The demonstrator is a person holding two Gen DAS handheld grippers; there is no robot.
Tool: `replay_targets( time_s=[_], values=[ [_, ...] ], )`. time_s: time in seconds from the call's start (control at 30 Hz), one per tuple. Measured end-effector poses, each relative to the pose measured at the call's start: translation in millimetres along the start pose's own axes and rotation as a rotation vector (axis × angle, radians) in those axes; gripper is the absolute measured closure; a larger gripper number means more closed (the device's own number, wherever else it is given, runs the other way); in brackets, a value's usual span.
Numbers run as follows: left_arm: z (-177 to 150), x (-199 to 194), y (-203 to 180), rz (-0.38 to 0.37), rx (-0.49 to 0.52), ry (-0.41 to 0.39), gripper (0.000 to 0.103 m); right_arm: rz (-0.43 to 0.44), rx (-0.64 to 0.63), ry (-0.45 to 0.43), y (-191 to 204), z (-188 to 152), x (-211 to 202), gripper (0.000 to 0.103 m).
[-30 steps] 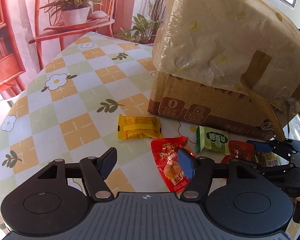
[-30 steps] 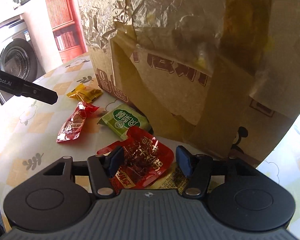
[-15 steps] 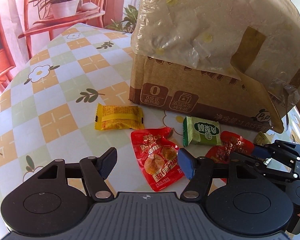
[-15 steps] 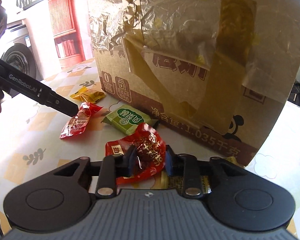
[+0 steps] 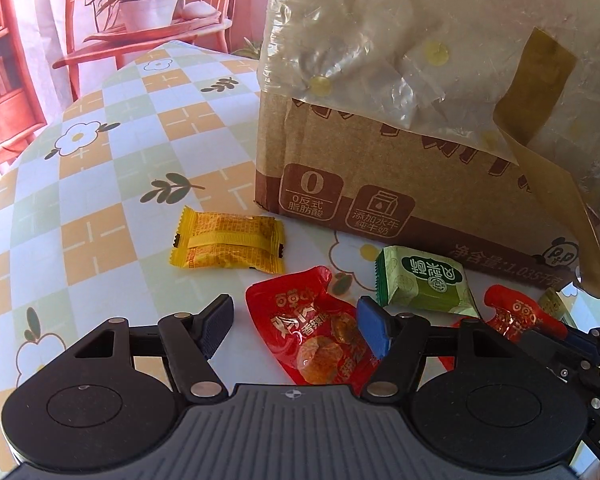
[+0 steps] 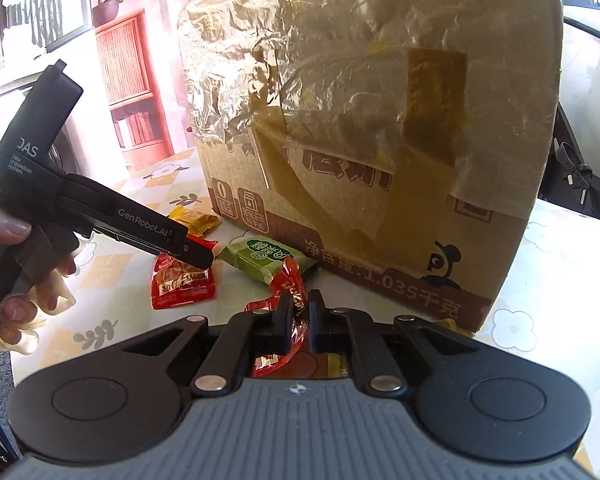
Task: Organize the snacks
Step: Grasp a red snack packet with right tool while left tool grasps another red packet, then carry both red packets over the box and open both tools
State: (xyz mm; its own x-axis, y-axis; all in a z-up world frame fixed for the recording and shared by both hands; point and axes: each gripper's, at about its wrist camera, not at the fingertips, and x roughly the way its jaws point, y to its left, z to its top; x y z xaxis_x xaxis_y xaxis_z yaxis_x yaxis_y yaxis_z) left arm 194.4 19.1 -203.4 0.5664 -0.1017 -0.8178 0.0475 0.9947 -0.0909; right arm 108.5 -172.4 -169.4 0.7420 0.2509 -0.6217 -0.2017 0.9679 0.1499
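Note:
Snacks lie on the checked tablecloth in front of a taped cardboard box (image 5: 420,128). My left gripper (image 5: 296,326) is open, straddling a red snack pouch (image 5: 316,344) that lies flat between its fingers without touching the pads. A yellow packet (image 5: 226,246) lies to its left, a green packet (image 5: 424,282) to its right. My right gripper (image 6: 299,312) is shut on a second red pouch (image 6: 290,284), lifted and crumpled between the pads. From the right wrist view the left gripper's fingers (image 6: 192,250) hover over the flat red pouch (image 6: 180,282).
The box (image 6: 364,140) fills the far side of both views. An olive packet (image 5: 552,304) lies by the box corner. A hand (image 6: 16,256) holds the left gripper's handle. A plant stand (image 5: 148,24) and red shelves stand beyond the table edge.
My right gripper shut on the second red pouch and lifted it. My left gripper came down and forward over the flat red pouch, staying open.

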Motion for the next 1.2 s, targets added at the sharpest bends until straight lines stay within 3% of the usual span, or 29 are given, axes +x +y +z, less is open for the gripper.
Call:
replay_targets(
  time_s=[0.17,0.2,0.23,0.33,0.77,0.9,1.2],
  values=[
    [-11.1,-5.3,-11.4,0.038,0.043,-0.026,0.033,-0.002,0.022,-0.004,-1.0,-2.0,-1.7,0.095],
    [-12.9,-6.6,-12.6,0.042,0.049,-0.031,0.039,-0.003,0.028,-0.005,-1.2,-2.4,-2.2,0.095],
    [-15.2,-9.5,-12.8,0.039,0.059,-0.043,0.054,-0.004,0.035,-0.005,-1.3,-2.7,-2.9,0.095],
    [-17.0,-16.1,-9.9,-0.025,0.039,-0.049,0.066,-0.006,0.053,-0.008,-2.7,-4.0,-6.9,0.095],
    [-23.3,-46.1,-12.3,-0.108,0.084,-0.131,0.087,-0.043,0.072,-0.045,-3.4,1.0,-29.5,0.095],
    [-24.6,-57.1,-13.6,-0.121,0.094,-0.146,0.101,-0.047,0.058,-0.057,1.4,3.2,-38.5,0.095],
    [-35.8,-63.1,-4.3,-0.128,0.090,-0.150,0.101,-0.067,0.053,-0.067,10.6,3.5,-50.1,0.095]
  ],
)
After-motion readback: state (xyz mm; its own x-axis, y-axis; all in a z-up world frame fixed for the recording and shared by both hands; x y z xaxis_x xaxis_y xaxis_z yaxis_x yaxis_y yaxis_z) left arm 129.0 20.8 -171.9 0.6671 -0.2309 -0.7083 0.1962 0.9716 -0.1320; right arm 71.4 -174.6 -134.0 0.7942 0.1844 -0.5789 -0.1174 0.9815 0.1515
